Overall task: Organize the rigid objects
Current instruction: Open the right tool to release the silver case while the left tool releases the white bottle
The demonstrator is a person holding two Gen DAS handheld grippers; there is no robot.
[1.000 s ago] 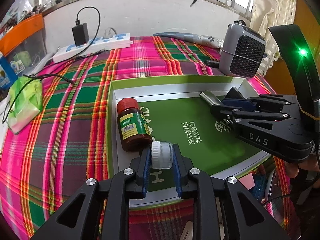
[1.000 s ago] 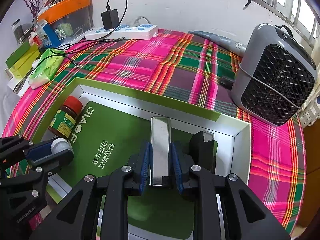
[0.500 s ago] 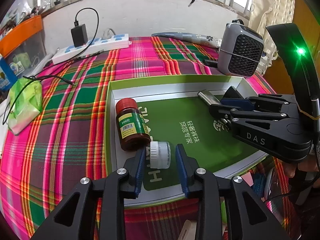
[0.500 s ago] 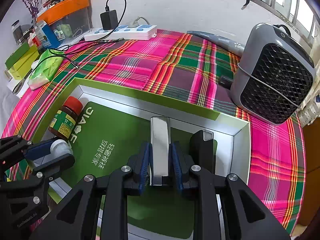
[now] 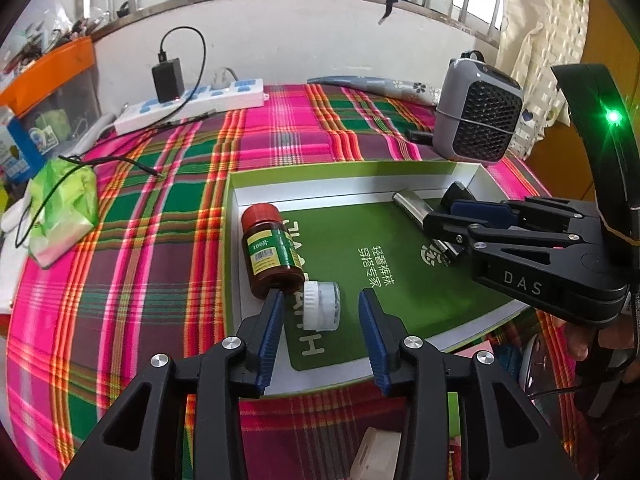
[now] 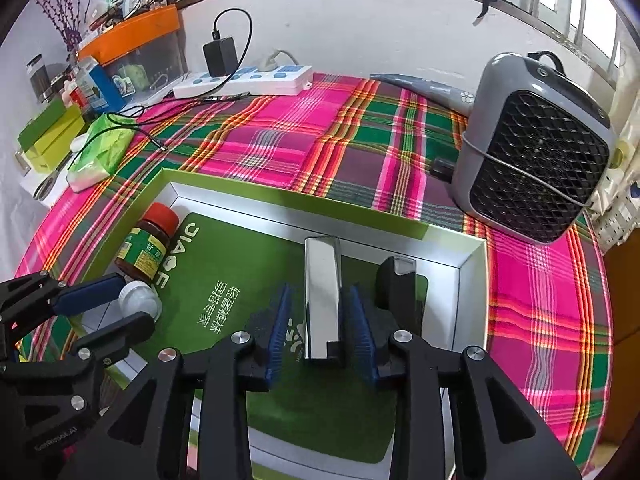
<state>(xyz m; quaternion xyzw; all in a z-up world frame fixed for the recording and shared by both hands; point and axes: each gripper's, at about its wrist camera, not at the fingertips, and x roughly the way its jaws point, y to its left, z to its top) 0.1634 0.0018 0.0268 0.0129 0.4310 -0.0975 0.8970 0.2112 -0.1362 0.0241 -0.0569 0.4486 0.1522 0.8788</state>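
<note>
My left jaws (image 5: 320, 320) have just been opening and stand spread; the small white-capped bottle (image 5: 321, 307) lies on its side between them, untouched, beside the brown pill bottle (image 5: 270, 254) in the green box lid (image 5: 344, 170). My right jaws (image 6: 322, 322) have just been opening too — parted either side of the chrome lighter (image 6: 322, 300), whose long axis runs straight ahead. Both pieces lie released, so each hand backs straight out along its own line.
</note>
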